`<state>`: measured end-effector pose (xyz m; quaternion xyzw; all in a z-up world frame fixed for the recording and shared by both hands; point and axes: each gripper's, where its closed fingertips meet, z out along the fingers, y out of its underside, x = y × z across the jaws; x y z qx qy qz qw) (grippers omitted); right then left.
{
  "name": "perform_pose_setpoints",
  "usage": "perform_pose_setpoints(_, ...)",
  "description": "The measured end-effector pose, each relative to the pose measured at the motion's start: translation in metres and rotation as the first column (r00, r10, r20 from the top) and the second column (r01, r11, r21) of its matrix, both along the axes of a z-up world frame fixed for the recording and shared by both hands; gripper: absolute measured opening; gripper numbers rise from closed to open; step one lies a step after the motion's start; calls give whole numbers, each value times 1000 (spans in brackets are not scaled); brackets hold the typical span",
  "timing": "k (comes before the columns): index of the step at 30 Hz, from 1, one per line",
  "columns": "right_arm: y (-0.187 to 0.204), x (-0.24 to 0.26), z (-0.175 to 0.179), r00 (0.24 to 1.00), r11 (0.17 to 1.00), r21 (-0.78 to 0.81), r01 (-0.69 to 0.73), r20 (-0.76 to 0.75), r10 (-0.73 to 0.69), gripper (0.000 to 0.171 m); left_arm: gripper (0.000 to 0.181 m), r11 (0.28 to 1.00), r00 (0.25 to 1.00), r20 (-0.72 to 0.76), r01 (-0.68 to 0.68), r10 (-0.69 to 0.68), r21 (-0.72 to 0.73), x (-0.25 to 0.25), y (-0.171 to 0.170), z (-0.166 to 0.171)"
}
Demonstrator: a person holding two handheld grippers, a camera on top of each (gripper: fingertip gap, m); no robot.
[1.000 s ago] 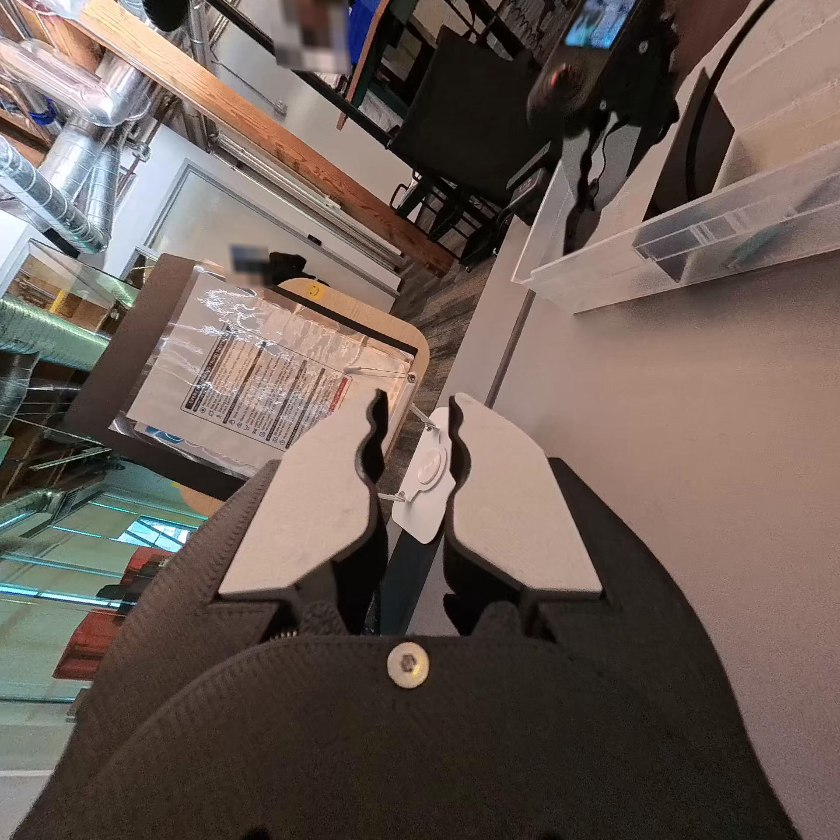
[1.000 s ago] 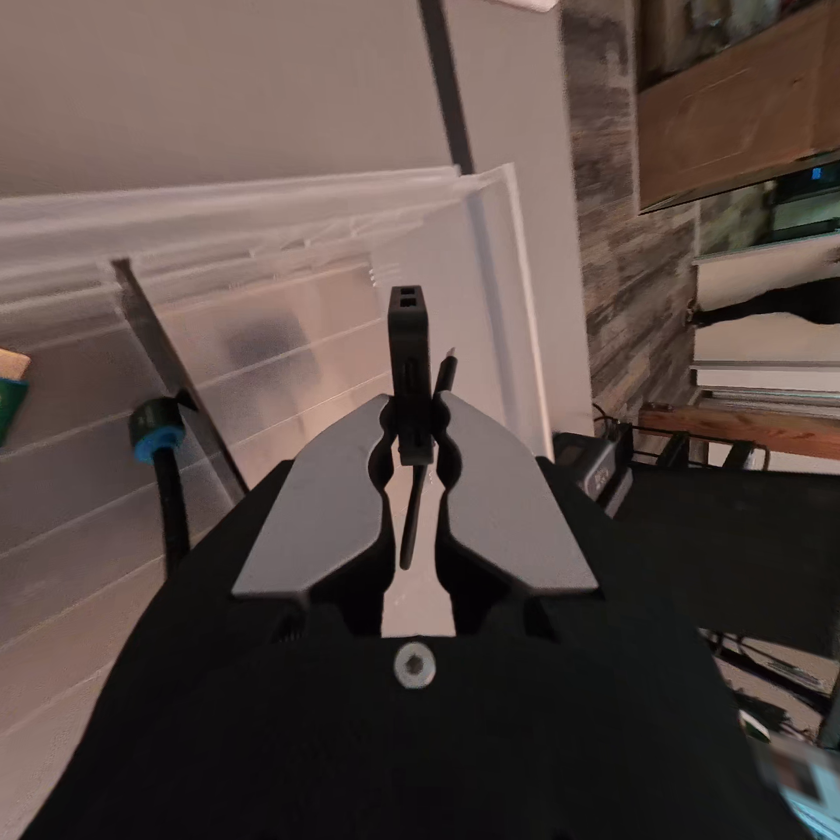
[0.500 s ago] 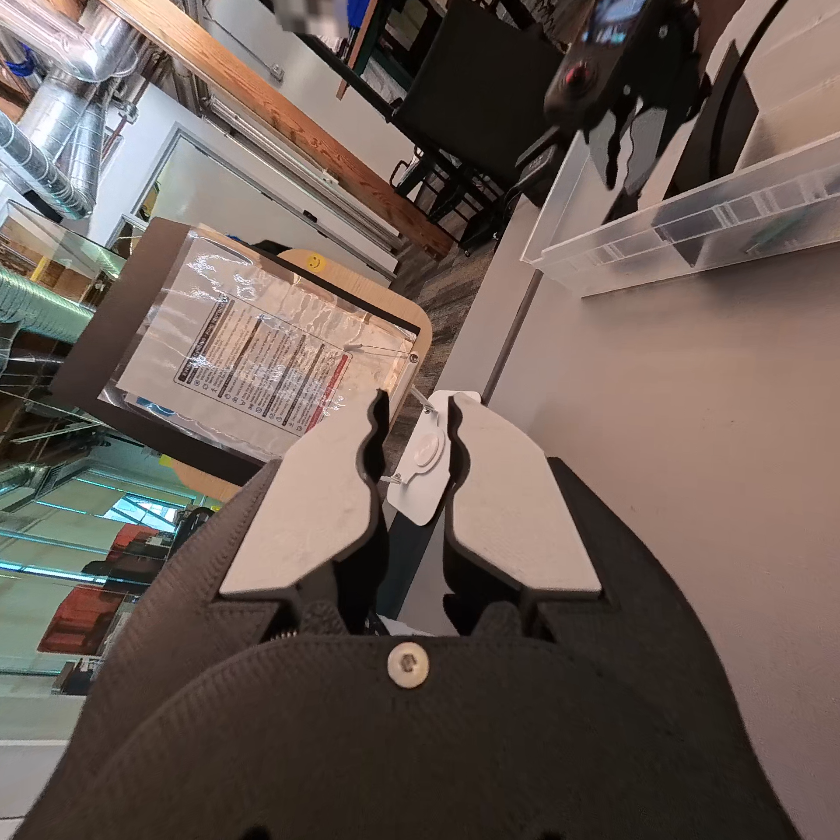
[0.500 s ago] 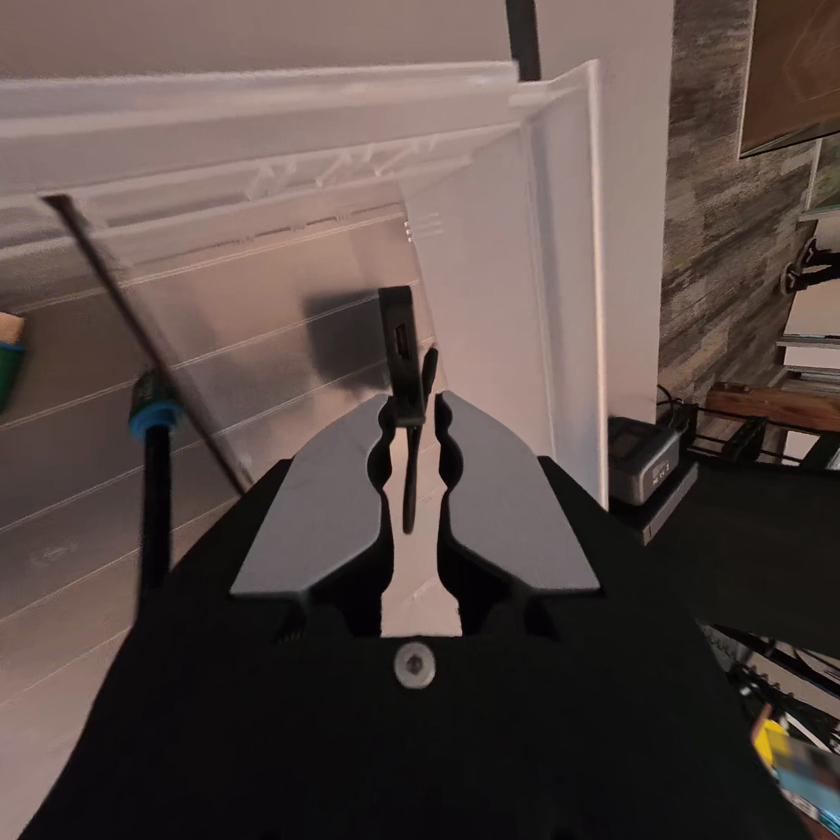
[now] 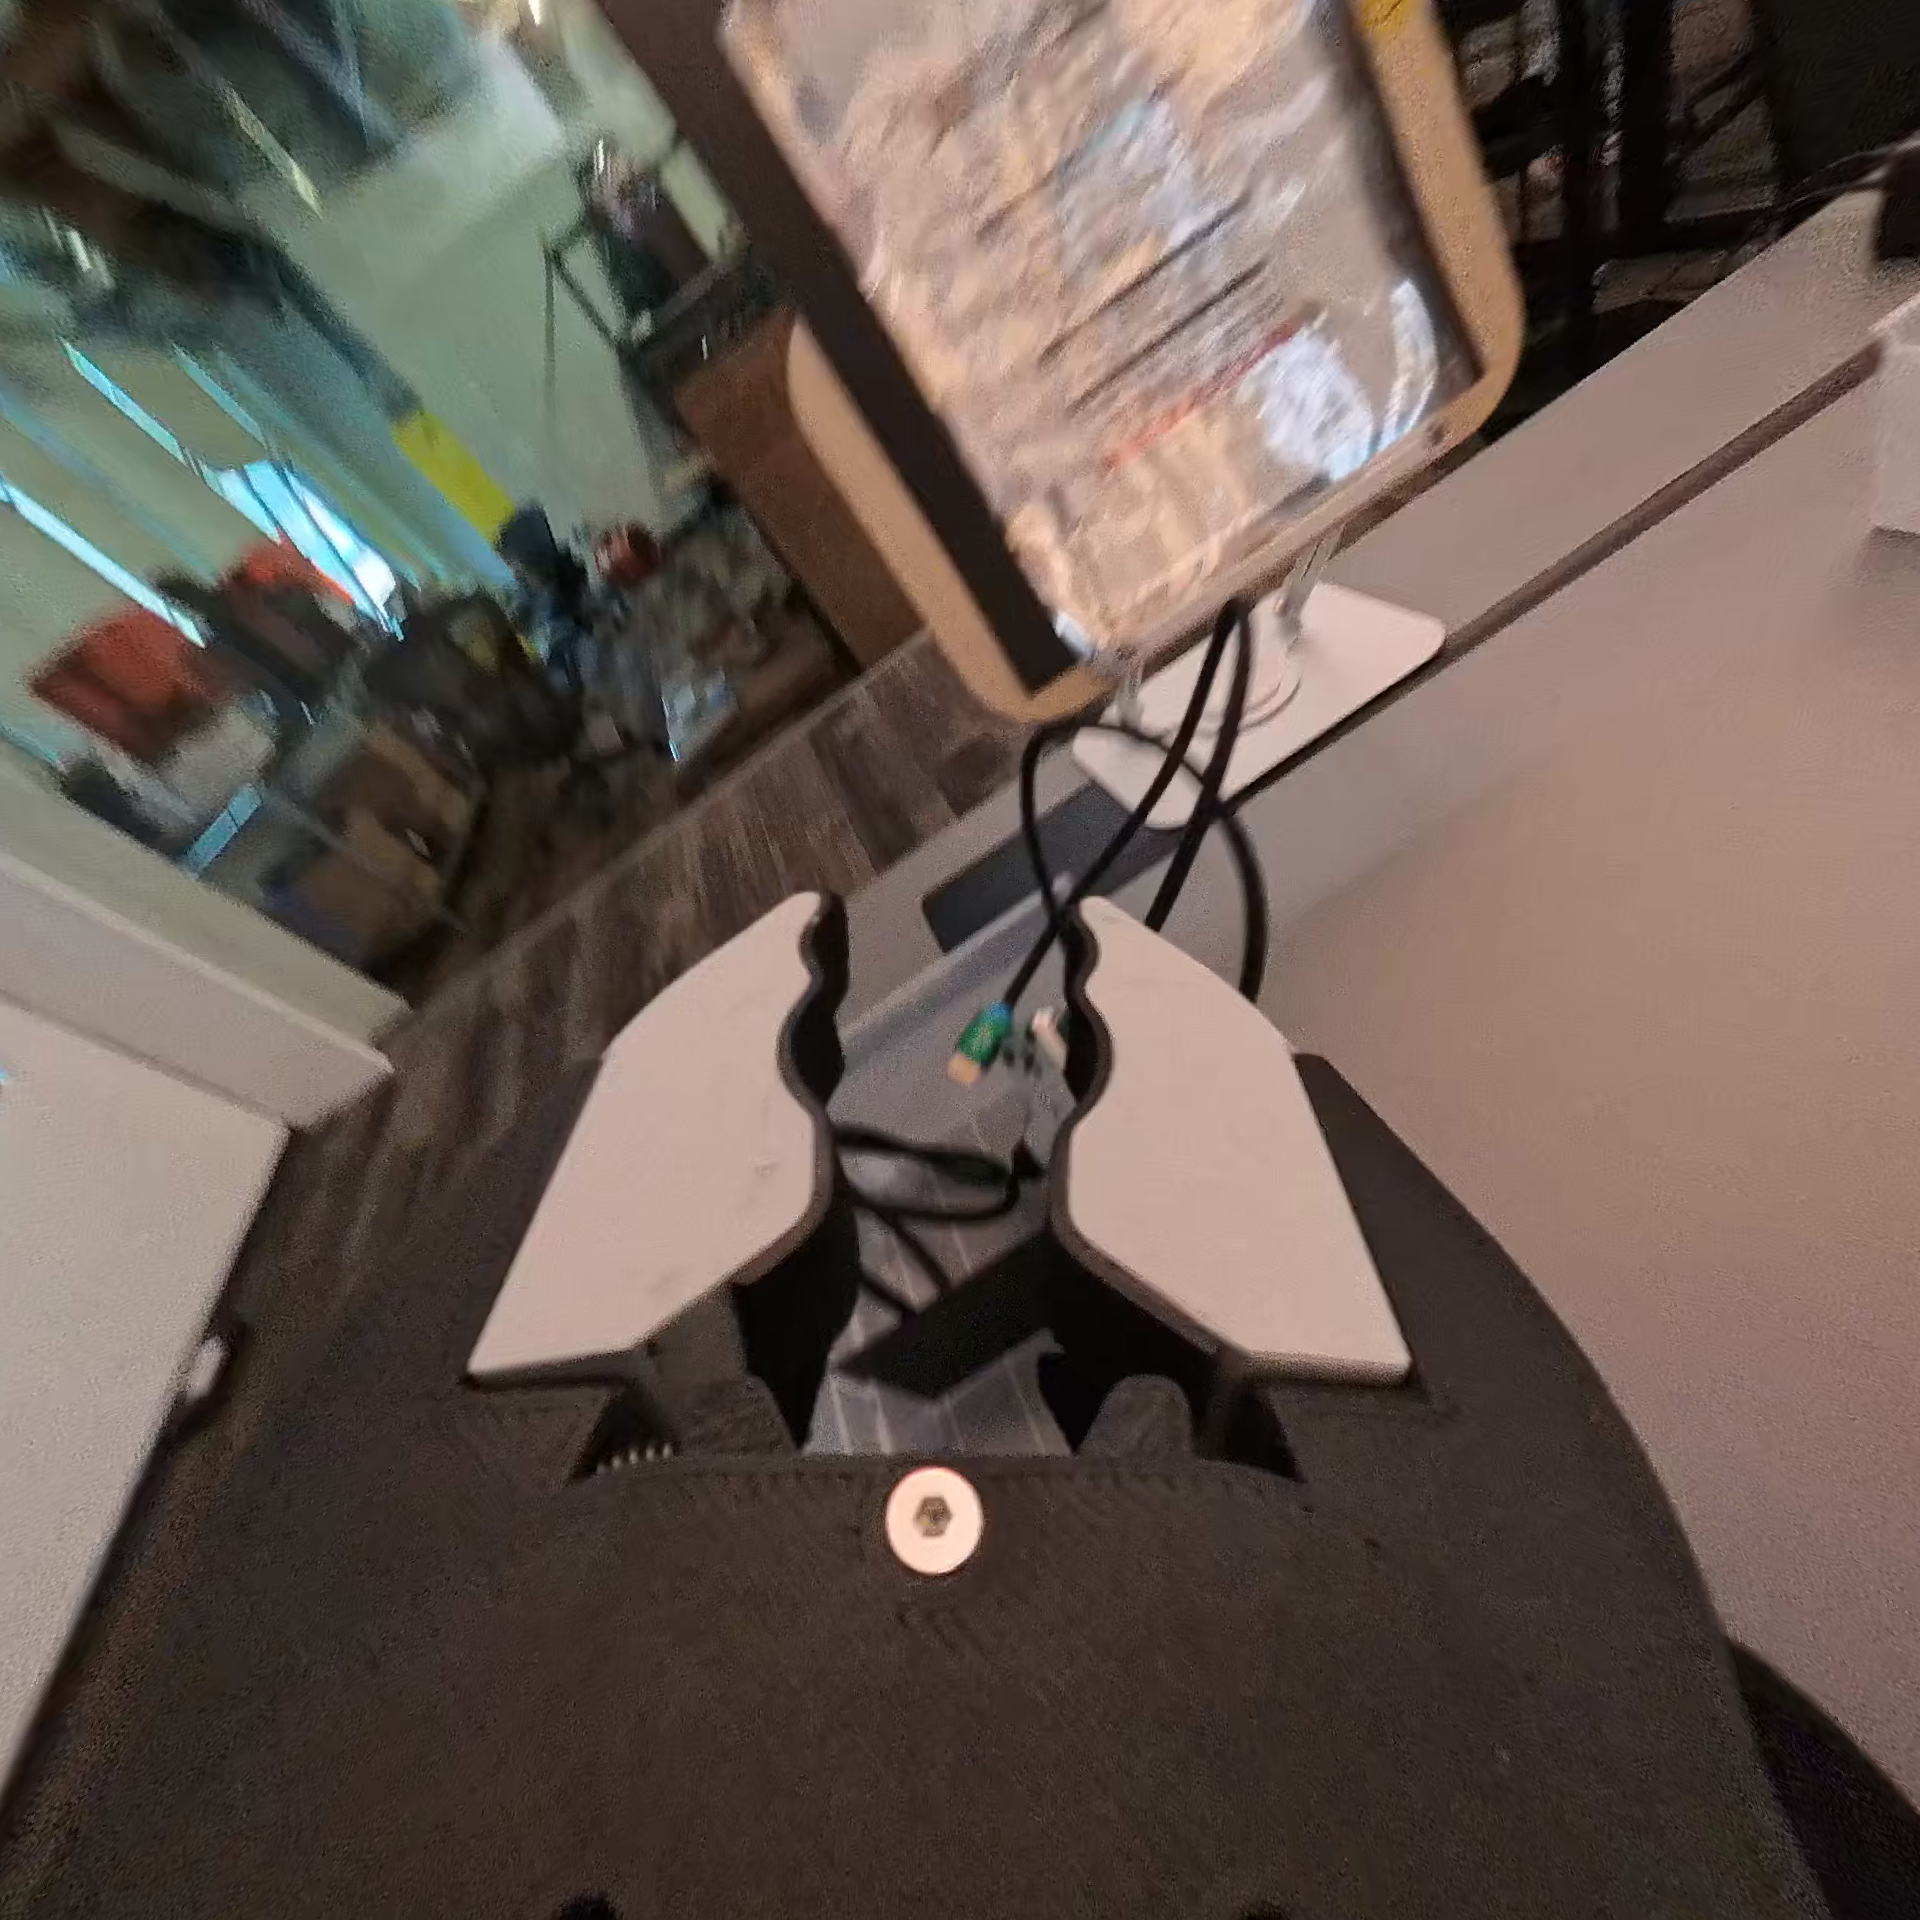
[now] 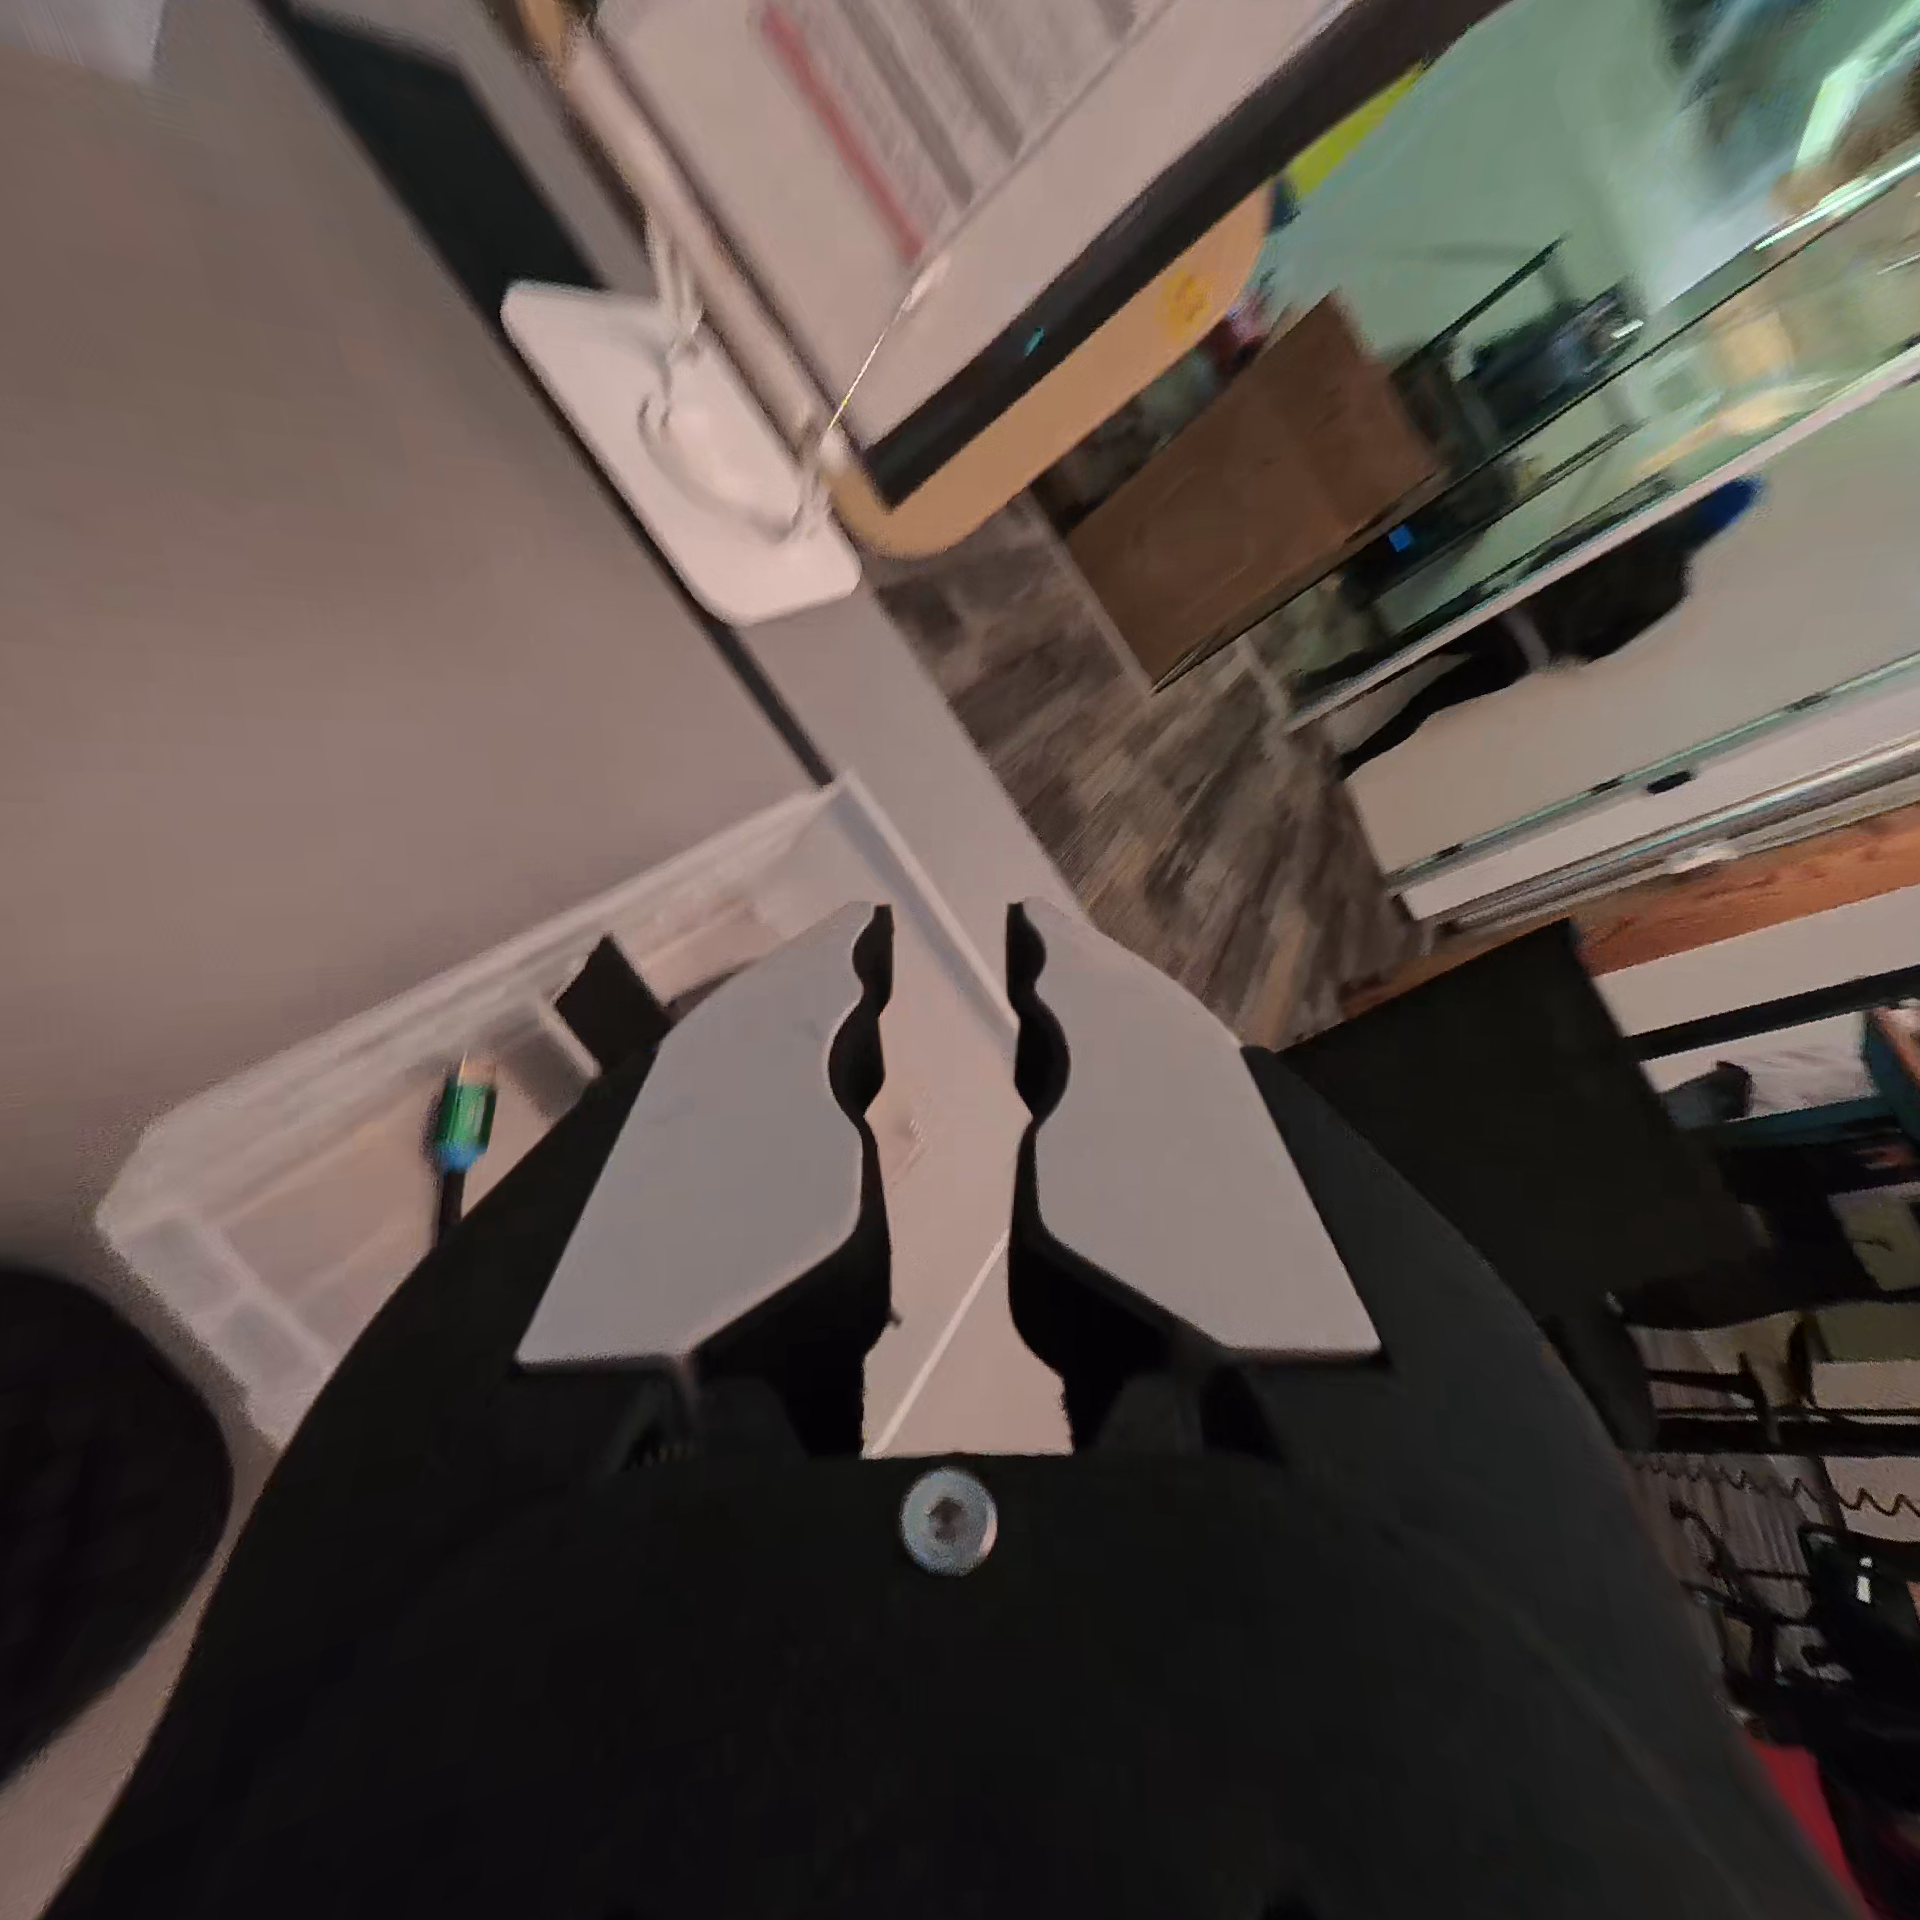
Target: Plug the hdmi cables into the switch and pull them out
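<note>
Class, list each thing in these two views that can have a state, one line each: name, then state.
Left gripper: open, empty.
Right gripper: open, empty.
Green plug: unplugged, loose on the table.
Green-and-blue plug: unplugged, lying in the clear bin.
Monitor: upright on its stand.

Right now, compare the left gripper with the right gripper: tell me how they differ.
The left gripper gapes wider than the right gripper. The left gripper looks at loose black cables and a green-tipped plug; the right gripper looks over a clear bin. Both are open and hold nothing.
</note>
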<state>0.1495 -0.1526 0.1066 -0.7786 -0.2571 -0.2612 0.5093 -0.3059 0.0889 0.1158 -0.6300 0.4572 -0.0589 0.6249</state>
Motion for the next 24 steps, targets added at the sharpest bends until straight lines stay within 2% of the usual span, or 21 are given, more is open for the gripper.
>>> perform_pose_setpoints(3, 0, -15, 42, 1000, 982, 188, 12, -30, -7, 27, 47, 991, 997, 66, -34, 42, -126, -33, 26, -21)
perform_pose_setpoints(6, 2, -37, 69, 996, 945, 325, -44, -61, 67, 28, 61, 951, 990, 141, 53, -10, -306, -25, 36, -42)
perform_pose_setpoints(8, 4, -52, 76, 989, 926, 365, -96, -74, 131, 28, 65, 944, 997, 81, 40, -14, -327, -15, 48, -61)
perform_pose_setpoints(10, 8, -64, 75, 979, 923, 359, -139, -89, 183, 28, 63, 947, 1000, -4, -4, 3, -323, -3, 65, -83)
perform_pose_setpoints(14, 18, -65, 66, 981, 939, 315, -136, -86, 171, 29, 60, 873, 1000, 25, -2, 17, -488, 22, 88, -120)
perform_pose_setpoints(17, 26, -61, 58, 987, 951, 284, -121, -70, 146, 30, 66, 811, 997, -53, -80, 61, -579, 24, 99, -146)
perform_pose_setpoints(20, 33, -62, 52, 985, 957, 258, -130, -79, 155, 30, 73, 774, 989, -142, -118, 37, -622, 28, 108, -171)
perform_pose_setpoints(24, 38, -61, 45, 986, 966, 223, -131, -69, 150, 30, 73, 650, 988, -156, -124, 9, -750, 33, 115, -200)
